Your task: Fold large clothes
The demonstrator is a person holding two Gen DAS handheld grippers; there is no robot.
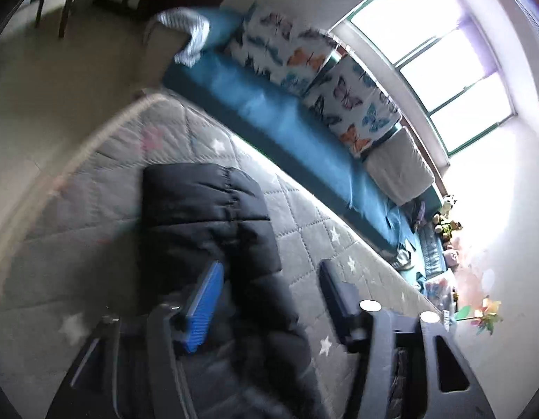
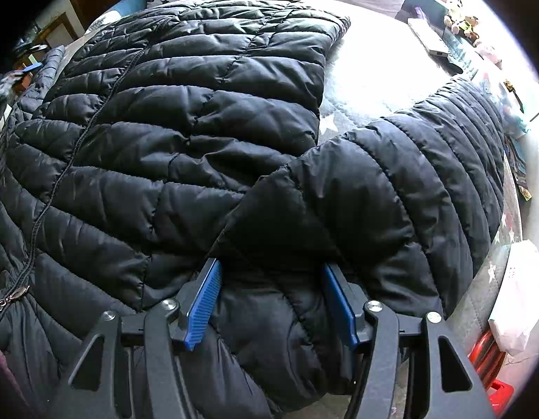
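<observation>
Covering most of the grey star-quilted mattress (image 2: pixel 374 70), the black puffer jacket (image 2: pixel 171 132) lies flat, zipper running from 8 to 11 o'clock in the right wrist view, one sleeve (image 2: pixel 426 174) curving off toward 2 o'clock. Past the mattress at 12 o'clock sits a blue sofa (image 1: pixel 269 111) with butterfly cushions (image 1: pixel 286 49). The right gripper (image 2: pixel 272 300) stands with jaws spread wide over the sleeve's shoulder end. The left gripper (image 1: pixel 266 300) is likewise spread apart above a jacket sleeve, holding nothing.
</observation>
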